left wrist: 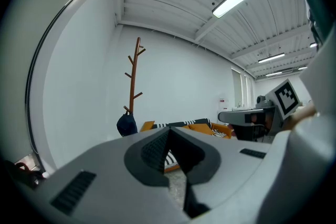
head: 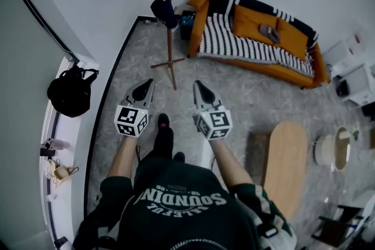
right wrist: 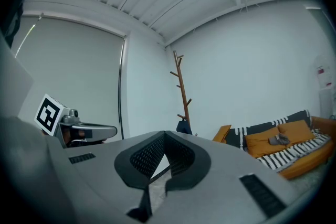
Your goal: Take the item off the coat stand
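A tall wooden coat stand (head: 169,14) stands by the far wall, ahead of me. A dark blue item (head: 164,11), a cap or small bag, hangs from a low peg on it. The left gripper view shows the stand (left wrist: 136,78) and the blue item (left wrist: 126,125) well beyond the jaws. So does the right gripper view, with stand (right wrist: 181,93) and item (right wrist: 184,127). My left gripper (head: 150,82) and right gripper (head: 197,84) are held side by side, both short of the stand, pointing toward it. Both are shut with nothing between the jaws.
An orange sofa (head: 258,38) with a striped blanket and cushions sits right of the stand. A black bag (head: 70,92) lies on the window ledge at left. A wooden table (head: 285,161) and a round stool (head: 334,149) stand at right. Grey floor lies between me and the stand.
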{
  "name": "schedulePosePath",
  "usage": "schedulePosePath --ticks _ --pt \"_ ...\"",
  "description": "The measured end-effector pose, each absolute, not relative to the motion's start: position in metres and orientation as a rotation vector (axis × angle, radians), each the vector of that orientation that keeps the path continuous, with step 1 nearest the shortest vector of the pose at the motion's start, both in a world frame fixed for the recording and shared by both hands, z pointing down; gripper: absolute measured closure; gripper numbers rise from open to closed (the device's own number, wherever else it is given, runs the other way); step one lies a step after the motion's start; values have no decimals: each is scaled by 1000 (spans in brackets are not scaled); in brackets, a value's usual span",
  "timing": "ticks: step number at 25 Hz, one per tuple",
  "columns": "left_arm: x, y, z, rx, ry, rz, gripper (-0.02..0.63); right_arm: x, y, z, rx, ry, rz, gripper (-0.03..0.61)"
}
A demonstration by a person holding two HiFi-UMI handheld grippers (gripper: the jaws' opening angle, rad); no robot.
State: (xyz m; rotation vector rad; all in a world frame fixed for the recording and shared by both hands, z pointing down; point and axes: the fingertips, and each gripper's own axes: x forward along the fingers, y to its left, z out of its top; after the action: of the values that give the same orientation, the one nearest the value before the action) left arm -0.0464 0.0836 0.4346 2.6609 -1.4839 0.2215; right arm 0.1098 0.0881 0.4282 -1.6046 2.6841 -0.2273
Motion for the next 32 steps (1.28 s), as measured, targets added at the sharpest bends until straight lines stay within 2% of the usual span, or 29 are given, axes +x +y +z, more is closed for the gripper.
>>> schedulePosePath --ticks 12,32 --pt "-46 4 441 2648 -1473 201 612 104 11 437 -1595 2703 -235 580" --pt "-85 -165 448 2677 -1377 242 612 59 -151 428 -1666 2696 -256 580"
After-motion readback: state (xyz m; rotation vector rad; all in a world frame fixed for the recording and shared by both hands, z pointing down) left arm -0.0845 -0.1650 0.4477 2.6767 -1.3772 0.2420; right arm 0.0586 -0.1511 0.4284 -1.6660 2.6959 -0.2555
